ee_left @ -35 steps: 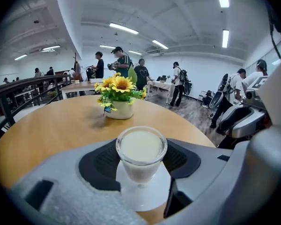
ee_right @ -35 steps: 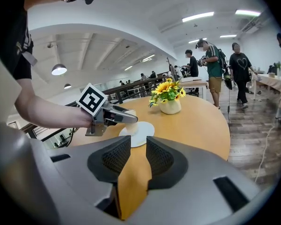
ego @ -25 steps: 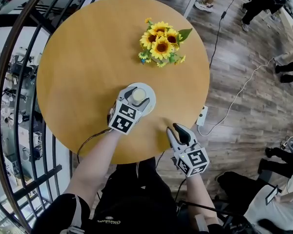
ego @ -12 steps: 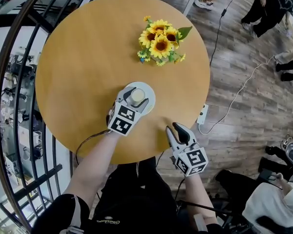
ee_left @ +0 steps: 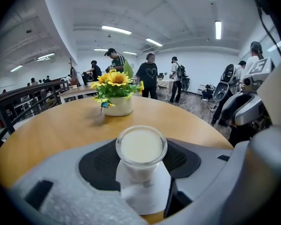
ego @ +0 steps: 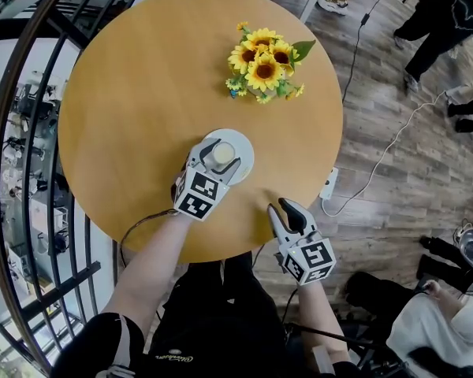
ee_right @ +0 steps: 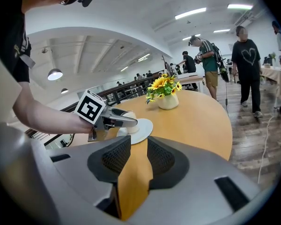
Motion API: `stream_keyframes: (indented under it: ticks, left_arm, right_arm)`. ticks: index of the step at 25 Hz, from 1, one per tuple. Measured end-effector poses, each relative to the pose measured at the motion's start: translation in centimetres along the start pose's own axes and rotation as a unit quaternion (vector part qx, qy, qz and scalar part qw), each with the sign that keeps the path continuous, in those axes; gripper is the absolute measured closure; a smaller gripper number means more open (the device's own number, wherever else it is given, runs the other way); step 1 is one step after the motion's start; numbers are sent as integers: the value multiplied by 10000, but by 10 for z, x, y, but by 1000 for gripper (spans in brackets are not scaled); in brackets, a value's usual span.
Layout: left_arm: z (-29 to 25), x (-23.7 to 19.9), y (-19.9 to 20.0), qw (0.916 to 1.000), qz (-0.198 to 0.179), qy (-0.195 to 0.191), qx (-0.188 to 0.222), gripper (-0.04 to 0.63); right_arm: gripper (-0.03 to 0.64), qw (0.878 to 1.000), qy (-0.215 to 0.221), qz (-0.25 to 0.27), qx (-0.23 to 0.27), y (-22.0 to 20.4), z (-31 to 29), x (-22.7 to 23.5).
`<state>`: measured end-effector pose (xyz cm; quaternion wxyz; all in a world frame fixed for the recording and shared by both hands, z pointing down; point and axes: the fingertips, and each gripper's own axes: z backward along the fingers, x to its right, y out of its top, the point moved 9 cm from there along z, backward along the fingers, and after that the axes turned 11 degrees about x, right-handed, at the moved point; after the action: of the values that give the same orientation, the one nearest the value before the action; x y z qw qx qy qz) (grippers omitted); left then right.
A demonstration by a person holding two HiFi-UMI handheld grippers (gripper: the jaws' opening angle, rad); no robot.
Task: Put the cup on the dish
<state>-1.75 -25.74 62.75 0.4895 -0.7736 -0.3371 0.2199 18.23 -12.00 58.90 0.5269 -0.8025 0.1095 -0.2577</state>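
Note:
A small glass cup [ego: 223, 154] of creamy white liquid stands upright on a white dish [ego: 242, 142] at the near middle of the round wooden table [ego: 142, 93]. My left gripper [ego: 222, 151] reaches in from the near side with its dark pads against both sides of the cup [ee_left: 141, 146]; the dish [ee_left: 147, 198] shows right under it. The right gripper [ego: 281, 207] hovers at the table's near right edge. Its jaws stand a narrow gap apart with only tabletop between them [ee_right: 135, 156]. From there the dish [ee_right: 144, 127] and left gripper [ee_right: 116, 121] lie ahead to the left.
A white pot of sunflowers [ego: 264, 63] stands at the far right of the table. A curved black railing [ego: 31, 172] runs along the left. A white cable and plug strip [ego: 328, 187] lie on the wooden floor to the right, where several people stand.
The left gripper and cup stay at the dish, almost unmoved. The right gripper holds still. People in the background have walked on.

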Motion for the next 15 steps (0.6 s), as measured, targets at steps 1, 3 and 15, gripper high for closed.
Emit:
stream_keyframes:
  ticks: [1, 3, 15]
  left_arm:
    - [0, 0, -1, 10000, 14, 11, 29, 330]
    - [0, 0, -2, 10000, 24, 26, 78, 330]
    - [3, 2, -4, 9998, 141, -31, 165, 319]
  right_arm:
    - [517, 10000, 4, -2, -5, -1, 0, 0]
    - [516, 10000, 16, -3, -3, -1, -1, -2]
    - [517, 10000, 27, -16, -1, 0, 1, -7]
